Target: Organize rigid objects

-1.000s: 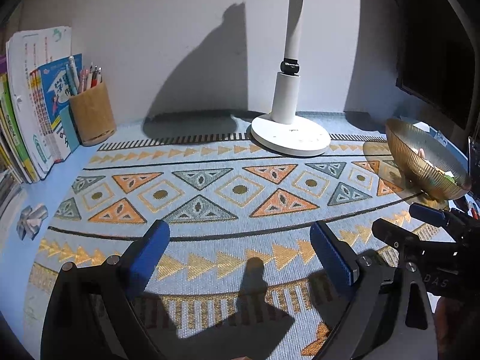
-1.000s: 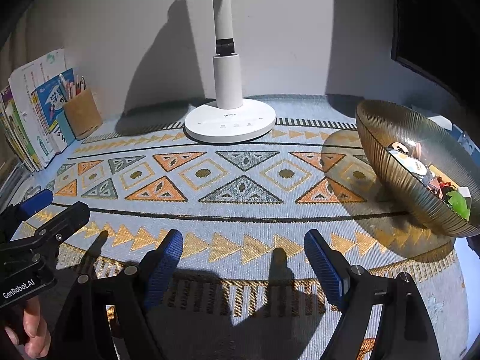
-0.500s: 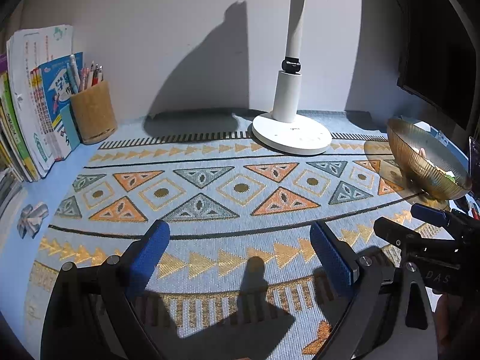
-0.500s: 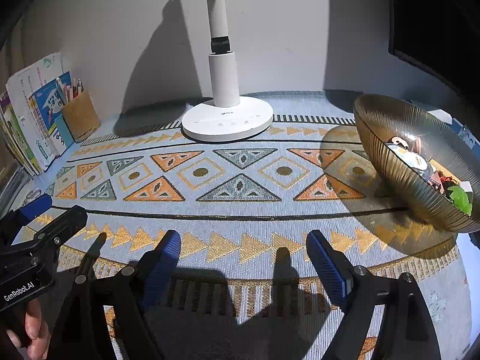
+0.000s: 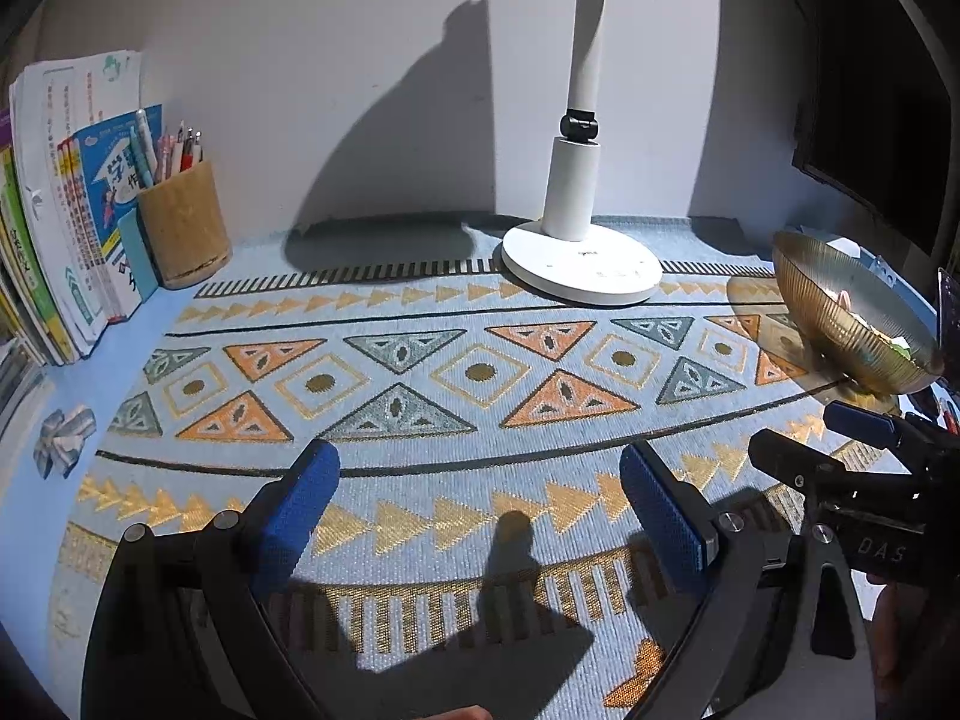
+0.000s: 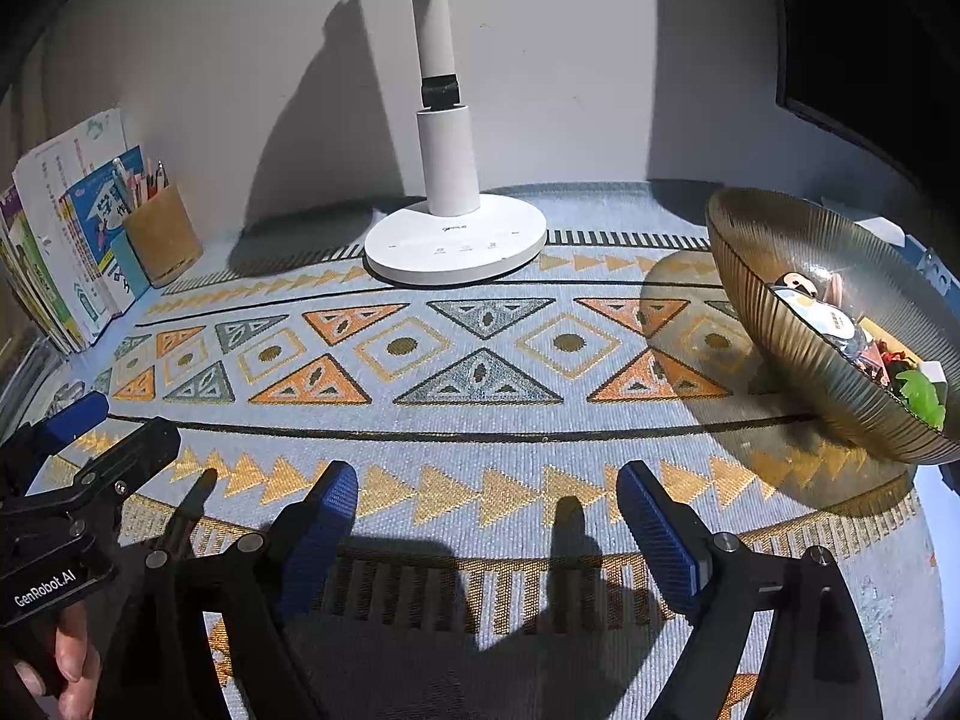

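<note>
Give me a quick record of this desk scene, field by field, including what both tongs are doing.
surface: patterned mat covering the desk
back centre: white lamp base by the wall
right side: ribbed gold bowl, tilted, small items inside
back left: wooden pen cup beside upright books
left edge: small crumpled silvery thing, identity unclear
left tongs: open, nothing between the jaws, above the mat
right tongs: open and empty, jaws have just been opening

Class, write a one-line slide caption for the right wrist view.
Open right gripper hovers empty over the patterned mat, ribbed gold bowl of small items to its right.
</note>
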